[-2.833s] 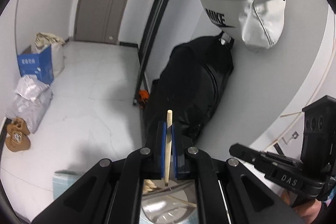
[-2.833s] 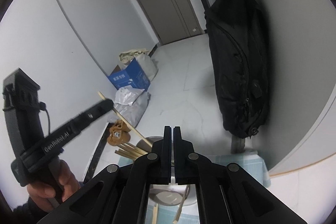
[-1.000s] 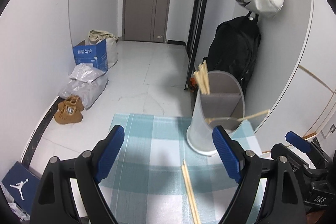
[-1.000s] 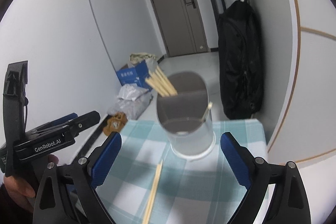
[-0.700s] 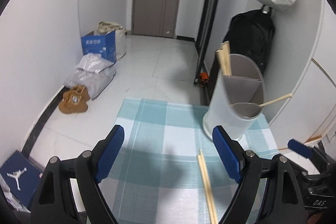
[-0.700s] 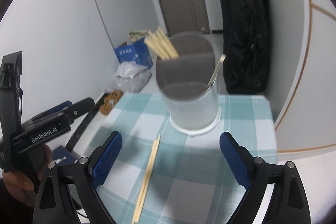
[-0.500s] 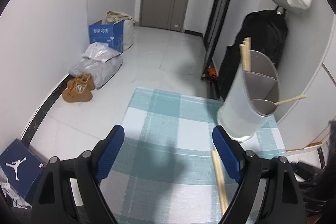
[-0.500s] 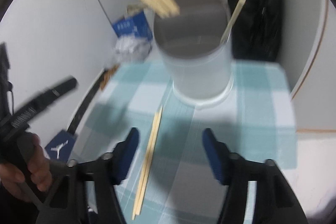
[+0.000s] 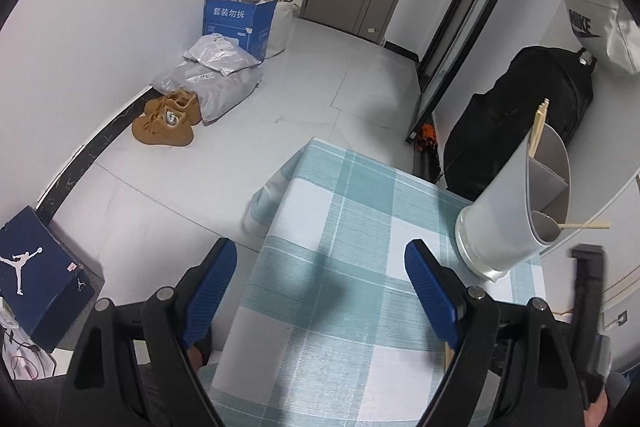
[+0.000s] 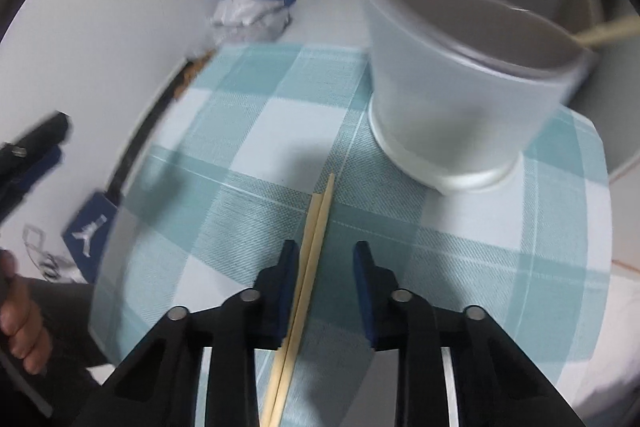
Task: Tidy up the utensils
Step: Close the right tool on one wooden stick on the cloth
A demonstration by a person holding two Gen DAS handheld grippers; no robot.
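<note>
A pale grey divided utensil holder stands on the teal checked cloth; it also shows in the left wrist view. Chopsticks stick out of its far compartment, and a single chopstick leans out of the near one. A pair of wooden chopsticks lies on the cloth in front of the holder. My right gripper is open, low over the cloth, with the lying pair between its fingers, close to the left pad. My left gripper is wide open and empty above the cloth's left part.
The small table's left edge drops to a white tiled floor. On the floor are a dark blue shoebox, brown shoes, grey bags and a blue carton. A black backpack hangs behind the holder.
My right gripper has dropped toward the cloth and narrowed around the lying chopsticks. My left gripper has swung left and back, away from the holder, staying open.
</note>
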